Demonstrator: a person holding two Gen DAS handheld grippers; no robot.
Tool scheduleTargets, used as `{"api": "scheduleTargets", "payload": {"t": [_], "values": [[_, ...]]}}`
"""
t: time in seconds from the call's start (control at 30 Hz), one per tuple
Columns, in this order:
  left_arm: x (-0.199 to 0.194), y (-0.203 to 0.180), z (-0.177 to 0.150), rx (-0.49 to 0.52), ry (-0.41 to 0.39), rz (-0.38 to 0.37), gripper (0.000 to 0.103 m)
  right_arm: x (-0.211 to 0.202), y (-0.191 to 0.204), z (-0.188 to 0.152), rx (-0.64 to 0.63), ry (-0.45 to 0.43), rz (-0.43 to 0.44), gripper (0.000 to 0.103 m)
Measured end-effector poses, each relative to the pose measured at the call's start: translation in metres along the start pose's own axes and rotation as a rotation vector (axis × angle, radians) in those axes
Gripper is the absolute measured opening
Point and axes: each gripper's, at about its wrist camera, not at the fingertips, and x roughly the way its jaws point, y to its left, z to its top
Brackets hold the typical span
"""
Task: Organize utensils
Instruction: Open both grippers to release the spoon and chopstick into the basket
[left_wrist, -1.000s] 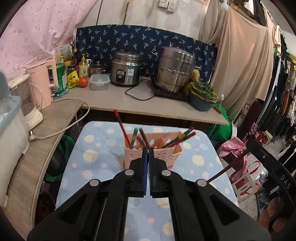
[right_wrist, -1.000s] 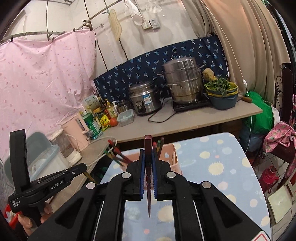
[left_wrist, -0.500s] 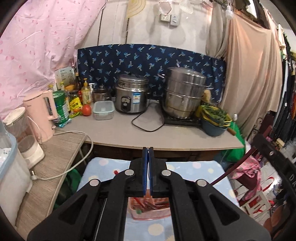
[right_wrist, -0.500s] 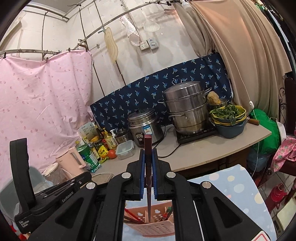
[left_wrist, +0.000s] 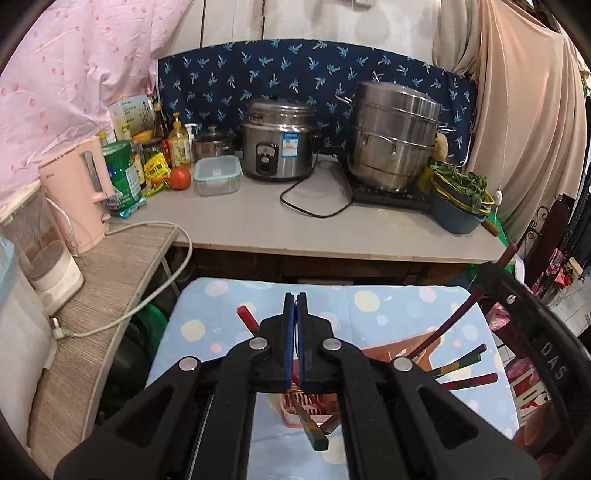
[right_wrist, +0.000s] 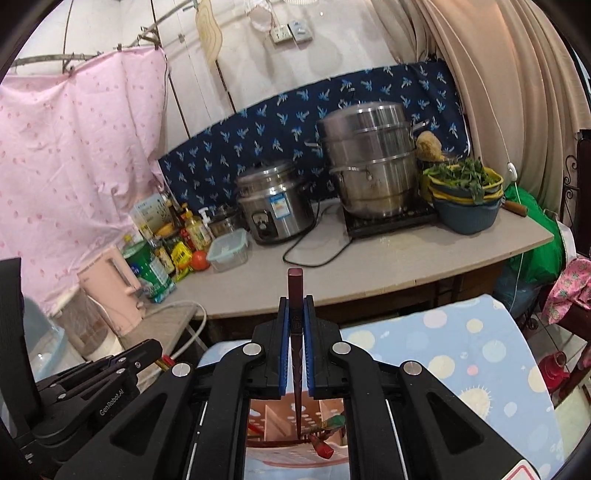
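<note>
**Cramped kitchen corner, cloth-hung walls**

Grey counter (left_wrist: 332, 229) is running along the back wall, a navy leaf-print cloth (left_wrist: 314, 70) hanging behind it. Rice cooker (left_wrist: 279, 149) is sitting near the counter's middle, stacked steel steamer (left_wrist: 395, 136) toward its right end, basin of greens (left_wrist: 460, 201) at the right corner. Bottles and a tomato (left_wrist: 180, 178) are crowding the left end beside a pink kettle (left_wrist: 79, 195). Pink sheet (right_wrist: 74, 147) is draping left, beige curtain (right_wrist: 517, 92) right. Wall socket (right_wrist: 291, 31) is showing above. Dotted blue cloth (right_wrist: 461, 354) is covering the near table.
</note>
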Motion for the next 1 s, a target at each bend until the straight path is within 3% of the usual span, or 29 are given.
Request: {"api": "scheduleTargets", "payload": {"t": [0.23, 0.33, 0.4, 0.63, 0.8, 1.0], "values": [[0.012, 0.003, -0.007, -0.036, 0.026, -0.058, 0.002, 0.007, -0.003, -0.008, -0.007, 0.037, 0.006, 0.012], [0.010, 0.003, -0.008, -0.041, 0.024, -0.054, 0.017, 0.003, -0.004, -0.010, -0.011, 0.037, 0.007, 0.018], [0.005, 0.004, -0.009, -0.049, 0.005, -0.042, 0.032, -0.002, -0.004, -0.012, -0.016, 0.029, 0.005, 0.021], [-0.015, 0.003, -0.015, -0.040, -0.017, -0.012, 0.034, -0.027, -0.009, -0.022, -0.015, 0.045, 0.020, 0.026], [-0.034, 0.003, -0.031, -0.038, -0.021, 0.004, 0.048, -0.045, -0.013, -0.040, -0.032, 0.086, 0.007, 0.030], [-0.050, -0.001, -0.058, -0.017, -0.012, 0.046, 0.056, -0.066, -0.018, -0.068, -0.059, 0.130, -0.009, 0.037]]}}
